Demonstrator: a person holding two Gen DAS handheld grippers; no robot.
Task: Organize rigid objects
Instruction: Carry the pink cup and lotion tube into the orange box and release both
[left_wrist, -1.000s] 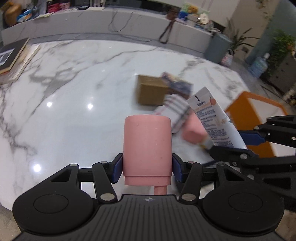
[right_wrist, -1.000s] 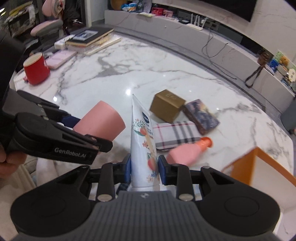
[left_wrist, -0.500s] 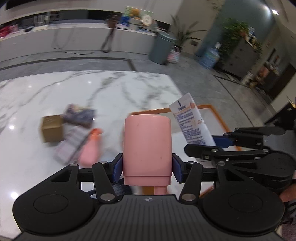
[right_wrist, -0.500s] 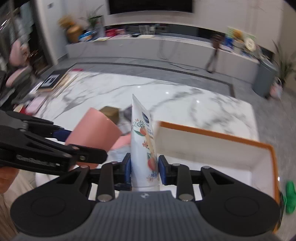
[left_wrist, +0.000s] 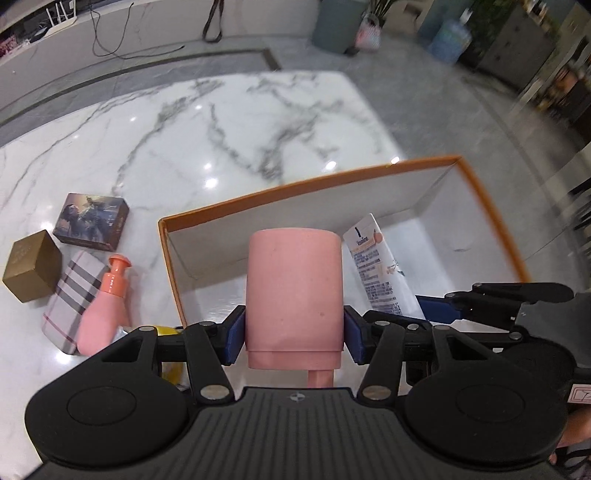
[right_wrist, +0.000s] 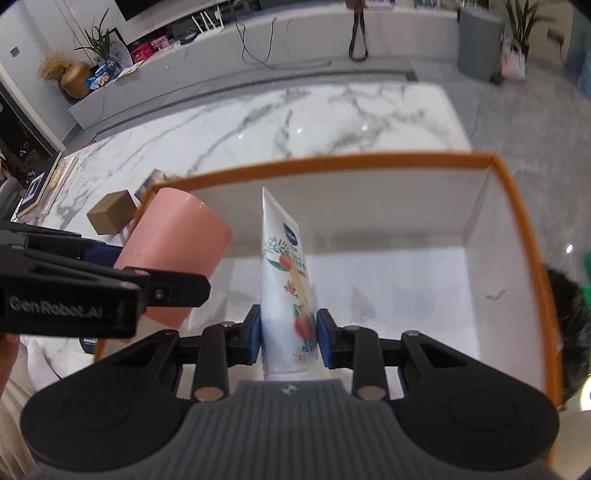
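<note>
the left hand-held gripper (left_wrist: 293, 332) is clamped on a pink cup (left_wrist: 293, 291), its blue pads (left_wrist: 233, 334) pressing both sides of the cup's body. the right hand-held gripper (right_wrist: 289, 334) is clamped on a white lotion tube (right_wrist: 286, 280) printed with fruit, held upright with its flat crimped end pointing away from the camera. a second ago both were over the open marble worktop (left_wrist: 221, 122) with the loose items straight ahead; now both hang over the orange-rimmed white box (left_wrist: 491, 206), cup on the left half, tube to the right of it, and the box fills most of the right wrist view. neither grip has changed across the frames.

the items left out now lie to the left of the box on the worktop: a gold box (left_wrist: 31, 266), a dark picture-printed box (left_wrist: 90, 219) just behind it, a plaid striped case (left_wrist: 70, 291) and a pink pump bottle (left_wrist: 105, 302) lying against the case. something yellow (left_wrist: 171, 369) shows under the left gripper's linkage, too hidden to identify. the box floor visible around the two held things is bare white.
</note>
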